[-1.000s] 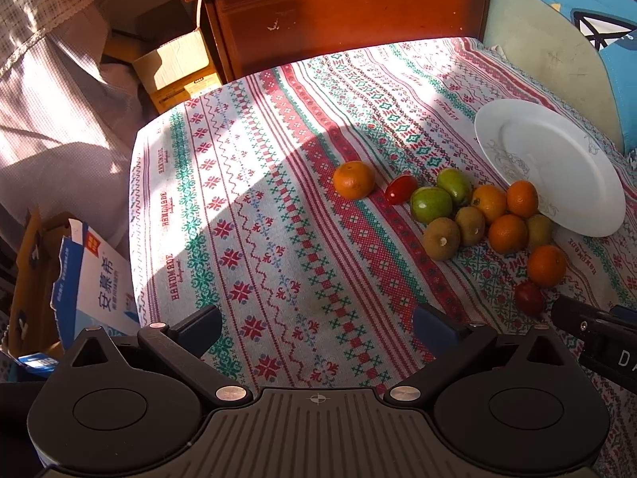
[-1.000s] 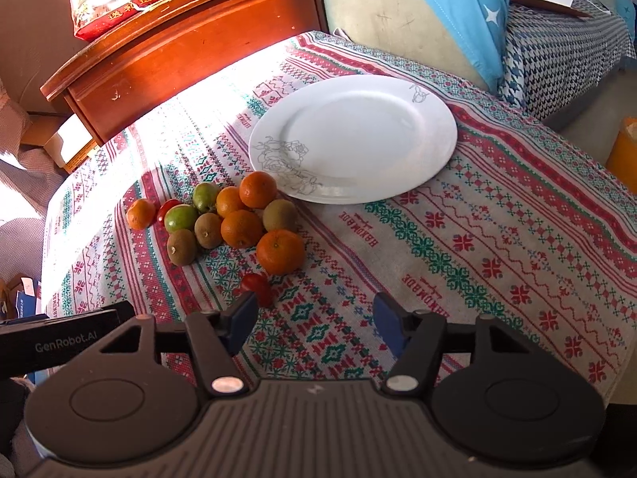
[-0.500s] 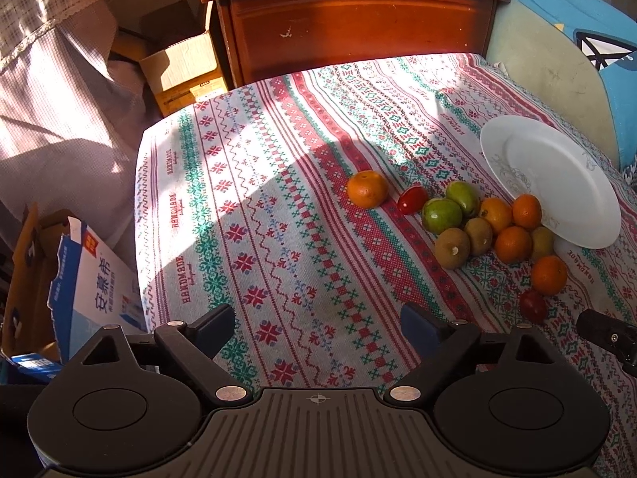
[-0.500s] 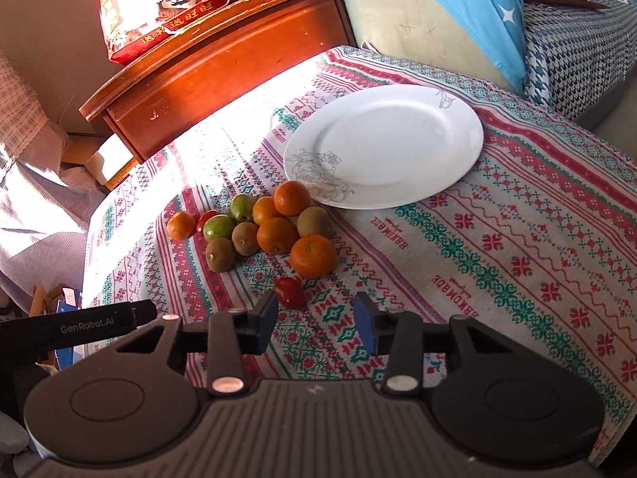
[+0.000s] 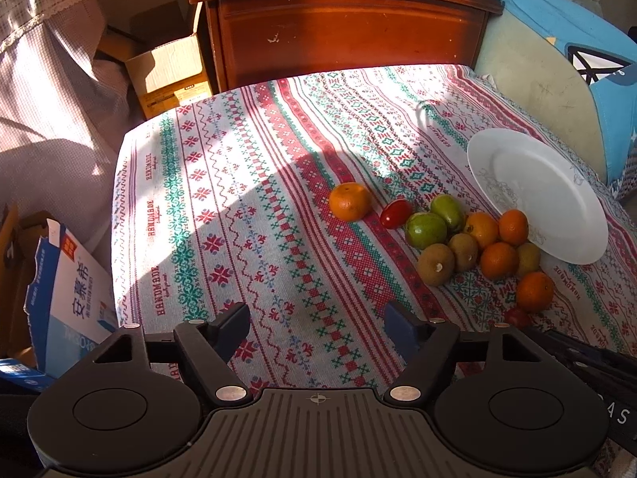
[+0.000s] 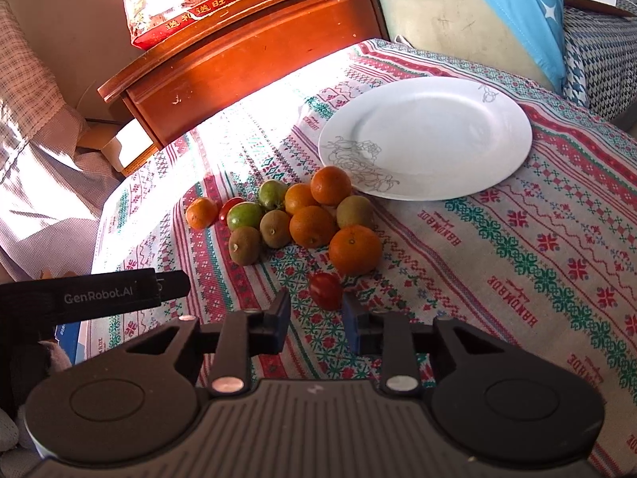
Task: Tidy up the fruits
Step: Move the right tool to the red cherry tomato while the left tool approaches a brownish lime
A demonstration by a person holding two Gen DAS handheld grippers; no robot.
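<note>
Two grippers point down over a tabletop (image 5: 247,215) spread with a red-and-green patterned cloth. In the left wrist view, the left gripper (image 5: 316,328) fills the lower middle of the frame; its fingers stand well apart with only bare cloth between them, and they have just been closing. Right of centre in that view lies a lone orange (image 5: 350,201), then a red cherry tomato (image 5: 395,213), then a cluster of fruits (image 5: 473,239): green ones, brown kiwis and more oranges. A white plate (image 5: 557,183) sits at the right edge, touching the cluster.

In the right wrist view, the same cluster lies at centre left, and the plate lies empty at upper right. A second cherry tomato (image 6: 325,290) rests alone on the cloth just below the largest orange (image 6: 354,250). The right gripper (image 6: 318,320) sits at lower centre, its fingers narrowed, having just been closing; the tomato lies just ahead of the tips, and the fingers do not grip it. A wooden cabinet (image 6: 247,55) stands behind the tabletop.
</note>
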